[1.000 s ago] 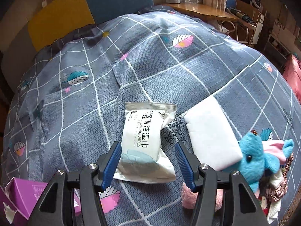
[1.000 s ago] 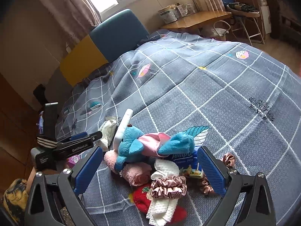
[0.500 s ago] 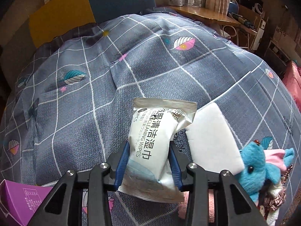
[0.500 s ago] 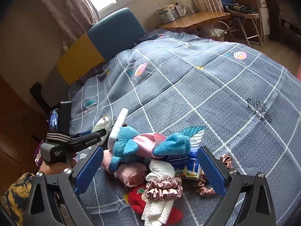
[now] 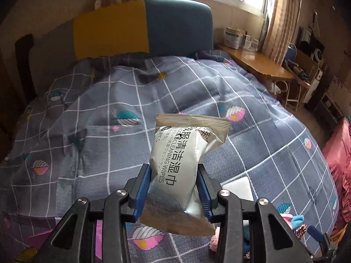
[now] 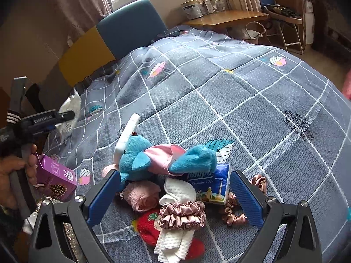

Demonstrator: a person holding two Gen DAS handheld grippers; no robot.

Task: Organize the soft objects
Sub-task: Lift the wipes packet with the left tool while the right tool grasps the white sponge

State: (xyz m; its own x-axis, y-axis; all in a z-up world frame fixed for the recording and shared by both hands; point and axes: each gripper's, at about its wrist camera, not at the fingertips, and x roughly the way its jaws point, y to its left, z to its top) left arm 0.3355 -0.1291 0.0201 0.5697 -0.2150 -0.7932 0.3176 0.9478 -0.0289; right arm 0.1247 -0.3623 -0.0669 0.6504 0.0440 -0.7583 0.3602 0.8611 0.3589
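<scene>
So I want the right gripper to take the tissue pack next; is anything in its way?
Yes. The blue plush elephant lies over the tissue pack's top edge, and a white cloth with a pink scrunchie crowds its left side. The right gripper hangs open above.

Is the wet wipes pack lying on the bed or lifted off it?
Lifted. The wet wipes pack is pinched between the left gripper's jaws, hanging clear above the quilt.

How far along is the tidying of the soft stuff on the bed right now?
Nothing looks sorted yet. In hand: the left gripper is shut on the wipes pack, held above the bed. Left: the pile between the open right gripper's fingers, with the blue plush, tissue pack, scrunchies and cloths.
</scene>
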